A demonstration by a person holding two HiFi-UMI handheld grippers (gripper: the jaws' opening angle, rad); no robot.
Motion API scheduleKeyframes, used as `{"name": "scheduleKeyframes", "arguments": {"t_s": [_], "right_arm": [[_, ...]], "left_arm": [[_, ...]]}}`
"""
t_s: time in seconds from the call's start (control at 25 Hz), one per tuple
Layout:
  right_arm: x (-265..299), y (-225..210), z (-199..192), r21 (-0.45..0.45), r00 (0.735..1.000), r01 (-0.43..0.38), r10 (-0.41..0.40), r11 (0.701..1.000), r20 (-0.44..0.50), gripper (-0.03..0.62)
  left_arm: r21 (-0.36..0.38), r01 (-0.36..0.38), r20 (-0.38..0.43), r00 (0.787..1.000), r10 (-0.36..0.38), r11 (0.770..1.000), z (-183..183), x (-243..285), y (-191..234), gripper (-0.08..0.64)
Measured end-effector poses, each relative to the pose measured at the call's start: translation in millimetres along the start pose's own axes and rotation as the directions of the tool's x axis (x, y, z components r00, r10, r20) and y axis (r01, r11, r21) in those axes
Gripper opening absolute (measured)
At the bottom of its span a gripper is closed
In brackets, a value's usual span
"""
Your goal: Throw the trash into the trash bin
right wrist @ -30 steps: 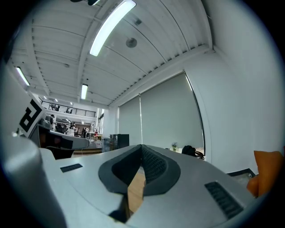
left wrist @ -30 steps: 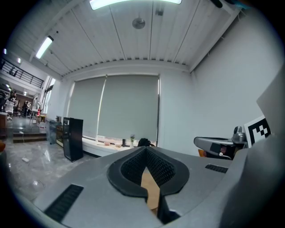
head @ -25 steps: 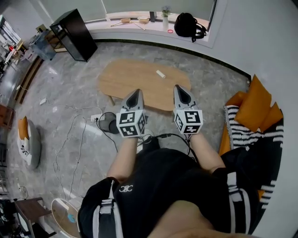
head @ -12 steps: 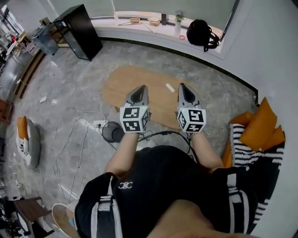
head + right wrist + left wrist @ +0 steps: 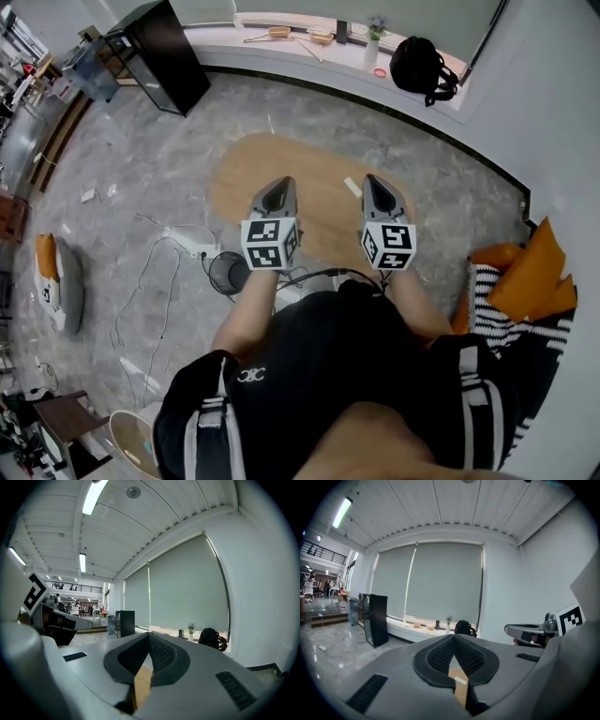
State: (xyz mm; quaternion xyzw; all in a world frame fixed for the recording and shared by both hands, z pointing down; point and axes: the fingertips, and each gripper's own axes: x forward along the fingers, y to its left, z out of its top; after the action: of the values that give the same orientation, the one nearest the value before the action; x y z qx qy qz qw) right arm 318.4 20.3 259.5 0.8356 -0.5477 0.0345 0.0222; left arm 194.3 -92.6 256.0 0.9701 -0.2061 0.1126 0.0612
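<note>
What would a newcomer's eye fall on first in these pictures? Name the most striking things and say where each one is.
First, the left gripper and right gripper with their black-and-white marker cubes, held side by side, pointing toward the oval wooden table at mid-frame. Then the small white scrap on that table by the right gripper, and the black bin on the floor at the person's left.

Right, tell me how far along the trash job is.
Nothing is done yet: the trash lies on the table. Nothing is in hand: the left gripper and right gripper point toward the table, jaws shut and empty. Left to do: pick up the trash and drop it in the bin beside the table.
</note>
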Motion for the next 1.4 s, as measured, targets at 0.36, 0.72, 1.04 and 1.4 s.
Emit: {"name": "scheduleKeyframes", "arguments": {"t_s": [0.36, 0.72, 1.04, 1.4], "right_arm": [[45, -24, -12, -0.011, 0.996, -0.064, 0.063, 0.998, -0.060, 0.003], [74, -34, -54, -0.055, 0.980, -0.119, 0.109, 0.991, -0.169, 0.003], [107, -49, -131, -0.060, 0.928, -0.194, 0.163, 0.979, -0.335, 0.056], [154, -63, -229, -0.113, 0.836, -0.266, 0.171, 0.957, -0.522, 0.095]], "left_arm": [[-0.060, -0.024, -0.048, 0.999, 0.021, 0.998, -12, 37, -3, 0.012], [-0.081, -0.031, -0.124, 0.992, 0.021, 0.996, -37, 65, -10, 0.012], [-0.133, -0.052, -0.223, 0.975, 0.021, 0.990, -84, 103, -12, 0.012], [-0.210, -0.145, -0.297, 0.952, 0.078, 0.967, -146, 134, 17, 0.012]]}}
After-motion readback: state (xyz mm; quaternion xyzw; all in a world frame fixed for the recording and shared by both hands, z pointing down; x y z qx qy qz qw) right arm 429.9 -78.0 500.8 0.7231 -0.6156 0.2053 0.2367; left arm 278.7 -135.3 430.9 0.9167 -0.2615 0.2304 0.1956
